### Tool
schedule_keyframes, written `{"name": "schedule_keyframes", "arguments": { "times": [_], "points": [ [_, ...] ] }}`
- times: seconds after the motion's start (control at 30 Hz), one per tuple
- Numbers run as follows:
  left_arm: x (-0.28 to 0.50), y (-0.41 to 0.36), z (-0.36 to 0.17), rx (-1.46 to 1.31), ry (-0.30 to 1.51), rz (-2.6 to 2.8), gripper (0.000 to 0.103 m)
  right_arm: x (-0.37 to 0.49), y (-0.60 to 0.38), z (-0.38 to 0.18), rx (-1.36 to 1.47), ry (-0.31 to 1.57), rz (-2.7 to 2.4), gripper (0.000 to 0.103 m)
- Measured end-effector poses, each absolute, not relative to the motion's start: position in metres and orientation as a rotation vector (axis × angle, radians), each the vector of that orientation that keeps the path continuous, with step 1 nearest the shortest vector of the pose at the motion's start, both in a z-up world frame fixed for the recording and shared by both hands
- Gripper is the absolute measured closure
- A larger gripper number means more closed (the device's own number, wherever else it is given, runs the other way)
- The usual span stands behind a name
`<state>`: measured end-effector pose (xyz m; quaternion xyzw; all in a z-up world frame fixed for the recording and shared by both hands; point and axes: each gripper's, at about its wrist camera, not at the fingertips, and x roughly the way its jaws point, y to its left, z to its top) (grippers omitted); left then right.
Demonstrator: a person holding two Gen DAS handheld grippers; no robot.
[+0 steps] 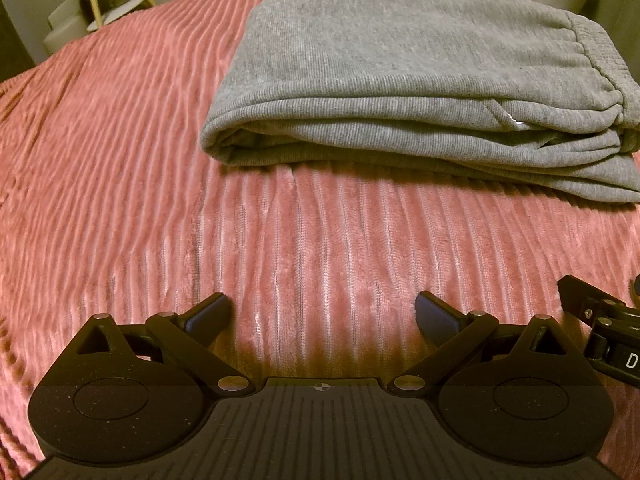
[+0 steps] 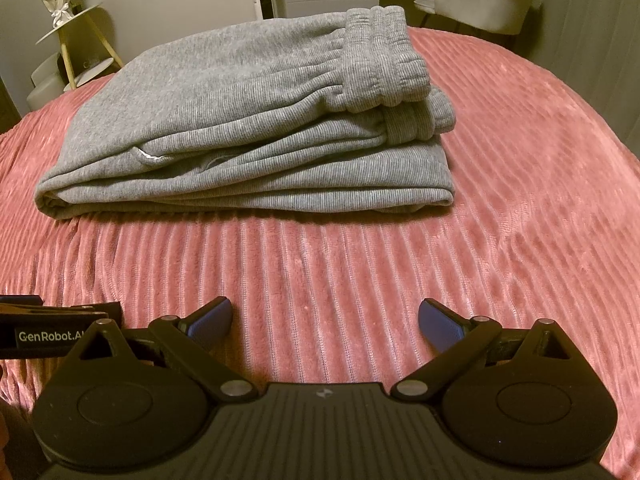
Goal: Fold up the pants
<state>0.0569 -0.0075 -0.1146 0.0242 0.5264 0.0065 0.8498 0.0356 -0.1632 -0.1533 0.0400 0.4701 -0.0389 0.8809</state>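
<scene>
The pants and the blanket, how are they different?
The pants are grey; the blanket is pink. The pants are folded into a thick stack of layers, while the blanket is spread out flat. The pants cover only a small patch, lying on top of the blanket, which stretches across the whole bed. The blanket has raised stripes; the pants have only a fine knit. Both look soft. Neither open claw touches them.

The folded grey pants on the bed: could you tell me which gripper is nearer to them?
Neither clearly. The left gripper and right gripper sit side by side, both open, short of the grey pants with bare pink blanket between; the left faces their left corner.
</scene>
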Motion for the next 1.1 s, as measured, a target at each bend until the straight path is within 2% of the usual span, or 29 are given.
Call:
{"name": "schedule_keyframes", "arguments": {
  "times": [1.1],
  "points": [
    [0.0553, -0.0068, -0.1157, 0.054, 1.108, 0.017, 0.001, 0.035, -0.1633, -0.1532, 0.081, 0.979, -0.081, 0.004]
  ]
}}
